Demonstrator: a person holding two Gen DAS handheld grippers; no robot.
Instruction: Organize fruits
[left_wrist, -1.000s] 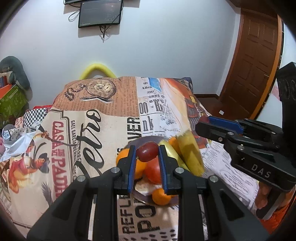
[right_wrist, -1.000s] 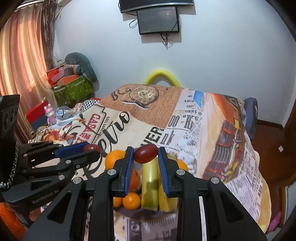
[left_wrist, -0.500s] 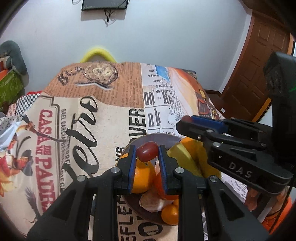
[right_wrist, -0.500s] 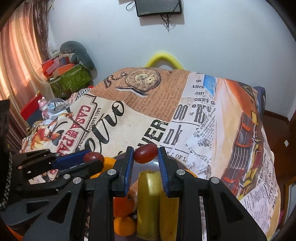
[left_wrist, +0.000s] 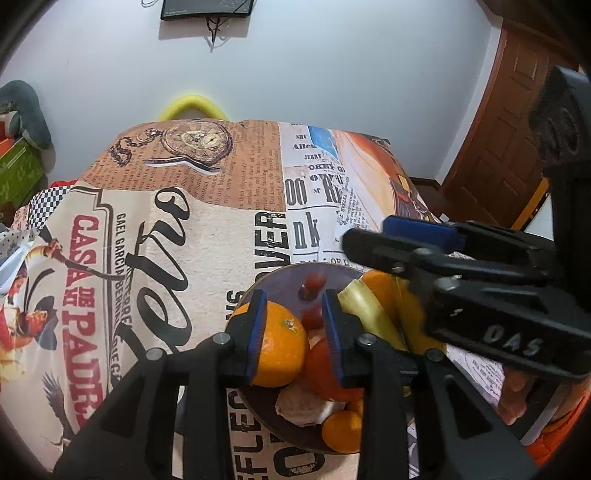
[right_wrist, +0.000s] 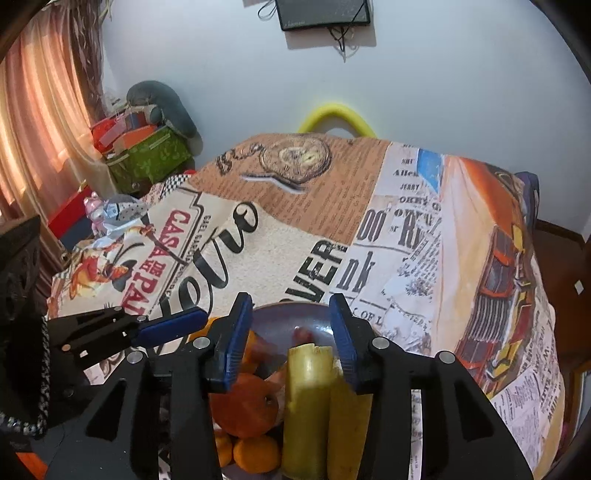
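Red blur: two small grapes, one (left_wrist: 313, 283) over the bare floor of the dark bowl (left_wrist: 275, 286), the other (left_wrist: 312, 317) just ahead of the left claw (left_wrist: 293, 332), between its blue pads. Both smeared by motion; neither touches a pad. Left claw spread wide, holding nothing. Its left pad sits in front of a large orange (left_wrist: 281, 349).

Right claw (right_wrist: 291, 341) also spread wide and empty, above the same bowl (right_wrist: 291, 314). A blurred red grape (right_wrist: 303, 335) lies on the bowl floor between its pads. Directly under it, cut yellow-green banana pieces (right_wrist: 308, 402) stand side by side. A reddish-orange fruit (right_wrist: 245, 404) beside them on the left, small tangerines (right_wrist: 255, 456) lower down.

Left view also shows a piece of peel (left_wrist: 304, 404) and a small tangerine (left_wrist: 341, 430) at the near rim.

Bowl rests on a tabletop covered in a retro newspaper-print cloth (left_wrist: 166, 236). Each claw shows in the other's view: the right one (left_wrist: 436, 251) over the bowl's right side, the left one (right_wrist: 155, 328) at the bowl's left.
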